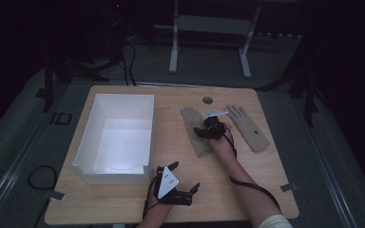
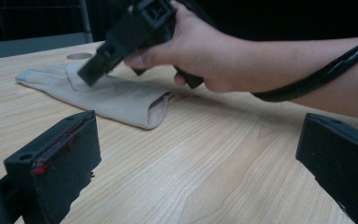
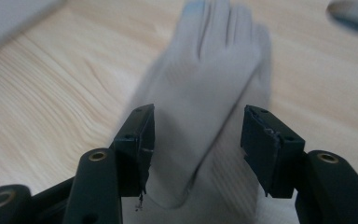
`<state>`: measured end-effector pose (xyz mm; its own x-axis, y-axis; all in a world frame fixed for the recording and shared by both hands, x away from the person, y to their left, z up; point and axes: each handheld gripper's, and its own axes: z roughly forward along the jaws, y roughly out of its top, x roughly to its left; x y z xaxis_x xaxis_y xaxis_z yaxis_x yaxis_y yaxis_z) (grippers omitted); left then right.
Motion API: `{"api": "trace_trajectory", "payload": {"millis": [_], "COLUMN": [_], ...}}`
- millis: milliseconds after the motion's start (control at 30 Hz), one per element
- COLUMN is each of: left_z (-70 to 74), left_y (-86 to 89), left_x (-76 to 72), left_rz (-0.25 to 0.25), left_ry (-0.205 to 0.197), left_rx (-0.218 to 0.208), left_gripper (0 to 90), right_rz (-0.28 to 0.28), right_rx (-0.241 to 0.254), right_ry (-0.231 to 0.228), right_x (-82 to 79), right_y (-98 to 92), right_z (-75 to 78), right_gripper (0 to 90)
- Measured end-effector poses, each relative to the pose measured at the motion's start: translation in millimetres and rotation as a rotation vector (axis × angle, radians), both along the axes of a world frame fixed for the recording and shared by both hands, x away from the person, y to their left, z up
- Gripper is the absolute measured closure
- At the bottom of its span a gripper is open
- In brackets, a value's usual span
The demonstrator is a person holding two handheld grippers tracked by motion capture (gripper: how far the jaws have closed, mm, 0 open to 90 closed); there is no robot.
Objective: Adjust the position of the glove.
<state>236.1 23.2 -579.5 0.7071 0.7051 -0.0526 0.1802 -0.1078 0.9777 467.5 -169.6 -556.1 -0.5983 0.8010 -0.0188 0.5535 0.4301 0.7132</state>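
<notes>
Two beige gloves lie flat on the wooden table. Over the left glove (image 1: 190, 119) hangs my right gripper (image 1: 201, 132), held in a person's hand. In the right gripper view my right gripper (image 3: 196, 119) stands open, its jaws on either side of that glove (image 3: 209, 84) with gaps to the pads. The other glove (image 1: 250, 128) lies apart to the right. My left gripper (image 1: 185, 176) rests open near the table's front edge with nothing between its jaws. In the left gripper view, my left gripper (image 2: 198, 140) looks towards the glove (image 2: 116, 100) and the hand.
A white open box (image 1: 89, 130) stands at the table's left, just beyond my left gripper. A round cable hole (image 1: 207, 100) sits at the table's far edge. A black cable (image 1: 254, 185) trails along the right forearm. Dark floor and a metal stand lie beyond the table.
</notes>
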Motion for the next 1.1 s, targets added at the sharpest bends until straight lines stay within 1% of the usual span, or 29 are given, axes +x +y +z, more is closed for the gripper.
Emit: {"api": "trace_trajectory", "payload": {"millis": [33, 67, 133, 167, 267, 367, 400, 467, 600, 667, 733, 767, 867, 933, 967, 1067, 1100], "left_z": [0.0, 0.0, 0.0, 0.0, 0.0, 0.0, 0.0, 0.0, 0.1, 0.1, 0.0, 0.0, 0.0, 0.1, 0.1, 0.1, 0.1], "left_y": [0.1, 0.2, 0.3, 0.3, 0.2, 0.3, 0.3, 0.3, 0.3, 0.2, 0.3, 0.3, 0.3, 0.2, 0.2, 0.2, 0.2], "left_x": [0.0, 0.1, 0.3, 0.3, 0.2, 0.4, 0.4, 0.5, 0.6, 0.7, 0.8, 0.8, 0.8, 0.8, 0.8, 0.8, 0.8], "left_rz": [0.000, 0.001, 0.001, 0.002, 0.002, 0.005, 0.006, 0.007, 0.008, 0.008, 0.007, 0.008, 0.008, 0.009, 0.009, 0.010, 0.010], "left_ry": [0.000, 0.001, 0.002, 0.002, 0.002, 0.005, 0.006, 0.008, 0.008, 0.009, 0.010, 0.010, 0.010, 0.009, 0.009, 0.010, 0.010], "left_rx": [0.000, 0.000, -0.001, -0.002, -0.001, -0.002, -0.003, -0.004, -0.003, -0.004, -0.005, -0.006, -0.005, -0.005, -0.004, -0.004, -0.004], "left_gripper": [0.1, 0.1, 0.1, 0.1, 0.1, 0.1, 0.1, 0.1, 0.1, 0.1, 0.1, 0.1, 0.1, 0.1, 0.1, 0.1, 0.1], "right_rz": [-0.002, -0.002, 0.004, 0.004, 0.004, 0.006, 0.011, 0.016, -0.007, -0.016, -0.025, -0.031, -0.044, -0.048, -0.054, -0.071, -0.077], "right_rx": [-0.017, -0.017, -0.030, -0.030, -0.028, -0.029, -0.031, -0.032, -0.036, -0.011, -0.004, 0.009, 0.023, 0.045, 0.045, 0.072, 0.070], "right_ry": [-0.002, -0.002, -0.039, -0.039, -0.056, -0.062, -0.060, -0.044, -0.007, -0.006, -0.012, -0.013, -0.036, -0.045, -0.061, -0.089, -0.105], "right_x": [-0.3, -0.3, -3.5, -3.5, -5.3, -6.6, -7.2, -7.5, -5.8, -7.1, -8.7, -9.7, -12.5, -14.6, -16.0, -21.5, -24.3], "right_y": [0.7, 0.7, 1.3, 1.3, 1.2, 2.9, 4.1, 5.7, 8.0, 7.7, 7.4, 7.0, 5.6, 3.6, 2.7, -0.9, -1.5], "right_z": [-7.8, -7.8, -10.6, -10.6, -11.9, -11.9, -11.2, -9.7, -4.4, 0.9, 6.9, 11.1, 25.5, 35.8, 40.9, 57.8, 64.0], "right_gripper": [44.2, 44.2, 45.9, 45.9, 49.6, 61.5, 68.9, 76.9, 80.0, 80.3, 80.4, 80.5, 80.7, 80.8, 80.7, 80.8, 80.8]}}
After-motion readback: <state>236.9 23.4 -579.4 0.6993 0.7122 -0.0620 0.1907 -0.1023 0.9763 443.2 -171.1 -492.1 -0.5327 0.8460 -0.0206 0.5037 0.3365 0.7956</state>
